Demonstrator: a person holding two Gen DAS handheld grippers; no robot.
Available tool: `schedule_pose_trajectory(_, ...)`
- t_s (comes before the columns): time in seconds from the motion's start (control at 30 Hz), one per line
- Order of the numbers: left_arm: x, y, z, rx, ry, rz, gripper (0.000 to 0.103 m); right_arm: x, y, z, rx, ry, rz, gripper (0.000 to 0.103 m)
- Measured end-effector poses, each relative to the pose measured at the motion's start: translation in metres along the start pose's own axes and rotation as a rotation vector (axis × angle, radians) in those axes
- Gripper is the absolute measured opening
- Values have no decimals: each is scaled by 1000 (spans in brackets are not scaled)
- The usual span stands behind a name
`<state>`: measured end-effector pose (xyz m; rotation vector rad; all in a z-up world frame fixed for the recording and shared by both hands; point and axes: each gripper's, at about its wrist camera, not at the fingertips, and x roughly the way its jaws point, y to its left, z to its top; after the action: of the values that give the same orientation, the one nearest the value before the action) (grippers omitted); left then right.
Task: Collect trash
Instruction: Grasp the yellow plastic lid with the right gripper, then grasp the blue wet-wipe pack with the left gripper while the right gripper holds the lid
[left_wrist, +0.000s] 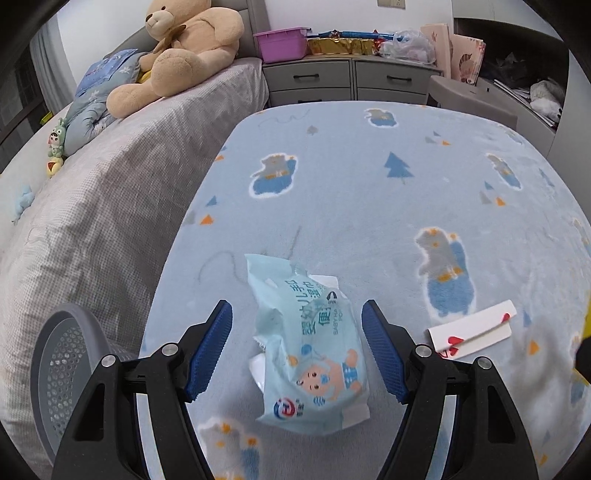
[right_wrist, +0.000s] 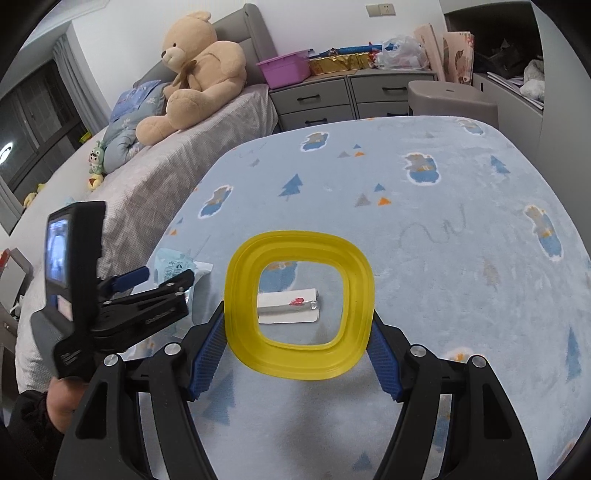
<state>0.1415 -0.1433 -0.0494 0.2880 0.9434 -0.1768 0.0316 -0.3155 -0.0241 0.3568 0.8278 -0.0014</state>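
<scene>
A teddy bear (left_wrist: 184, 48) sits on the grey bed (left_wrist: 110, 192) beside a purple bin (left_wrist: 282, 43).

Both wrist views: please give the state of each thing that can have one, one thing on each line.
Left gripper: open, pads beside the wipes pack, not pressing it.
Wipes pack: crumpled, lying on the blanket.
Right gripper: shut on the yellow cup.
Yellow cup: held, its open mouth toward the camera.
Card: flat on the blanket.
Drawers: closed.
Teddy bear: sitting on the bed.
</scene>
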Motion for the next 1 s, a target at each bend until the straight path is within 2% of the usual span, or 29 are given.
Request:
schedule_pose_trajectory(0.07,6,-2,0,9,14,9,69,-1,1,1,0,-2,5,68)
schedule_pose_trajectory(0.17,10,-5,-1,27,23,12,56,-2,2,1,-2,-3,9,68)
schedule_pose_trajectory(0.4,-2,-2,-6,14,-12,4,55,2,4,-2,-10,9,9,68)
schedule_pose_trajectory(0.8,-58,24,-7,-51,-98,-91,55,5,13,-3,-29,10,11,68)
schedule_pose_trajectory(1.0,-81,39,-16,-71,-132,-93,55,7,20,-5,-47,8,9,68)
